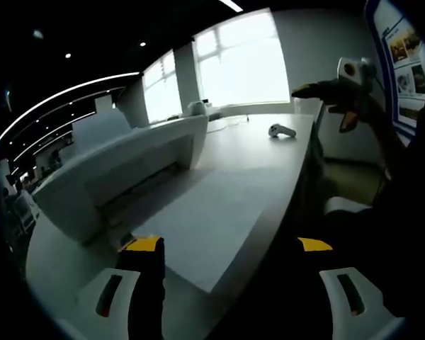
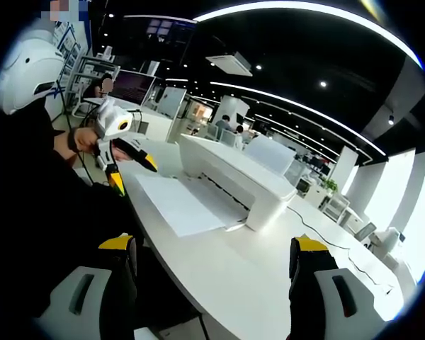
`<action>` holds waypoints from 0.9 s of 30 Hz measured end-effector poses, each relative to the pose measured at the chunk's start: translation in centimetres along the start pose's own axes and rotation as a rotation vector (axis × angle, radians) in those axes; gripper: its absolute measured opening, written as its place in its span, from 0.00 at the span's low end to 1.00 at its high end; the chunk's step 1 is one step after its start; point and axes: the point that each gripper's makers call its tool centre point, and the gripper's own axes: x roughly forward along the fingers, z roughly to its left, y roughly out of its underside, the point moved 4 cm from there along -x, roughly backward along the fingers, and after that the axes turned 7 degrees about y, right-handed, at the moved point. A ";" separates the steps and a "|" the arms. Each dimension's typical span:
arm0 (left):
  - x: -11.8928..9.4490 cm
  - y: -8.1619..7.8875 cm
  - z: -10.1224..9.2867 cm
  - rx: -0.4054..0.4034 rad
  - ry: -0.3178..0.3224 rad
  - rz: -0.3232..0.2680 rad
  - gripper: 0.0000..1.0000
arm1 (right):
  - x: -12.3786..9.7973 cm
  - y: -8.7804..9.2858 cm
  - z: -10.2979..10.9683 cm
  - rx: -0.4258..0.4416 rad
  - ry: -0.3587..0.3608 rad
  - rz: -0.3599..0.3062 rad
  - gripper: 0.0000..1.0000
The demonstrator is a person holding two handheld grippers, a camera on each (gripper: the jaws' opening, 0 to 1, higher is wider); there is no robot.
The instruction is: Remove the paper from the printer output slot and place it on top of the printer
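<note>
A white printer (image 1: 120, 166) stands on a long white table (image 1: 269, 152). A white sheet of paper (image 1: 205, 219) reaches out of its output slot and lies flat on the tabletop. My left gripper (image 1: 230, 246) is open, just short of the sheet's near corner, holding nothing. My right gripper (image 2: 212, 244) is open too, farther back from the table edge, facing the printer (image 2: 241, 177) and the paper (image 2: 180, 202). In the left gripper view the right gripper (image 1: 329, 106) is raised in a hand at the upper right.
A small white handheld device (image 1: 282, 131) and a thin cable lie on the table toward the bright windows. A poster (image 1: 404, 57) hangs at the right. The person holding the grippers wears a white helmet (image 2: 28, 71). Desks and monitors fill the room behind.
</note>
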 end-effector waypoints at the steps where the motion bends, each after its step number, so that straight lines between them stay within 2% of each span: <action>1: 0.0 0.0 0.0 -0.001 0.001 -0.001 0.77 | 0.0 0.0 0.0 0.000 0.000 0.001 0.84; 27: 0.4 0.1 0.4 -0.008 -0.008 -0.006 0.75 | 0.1 0.1 0.1 0.001 -0.002 0.001 0.84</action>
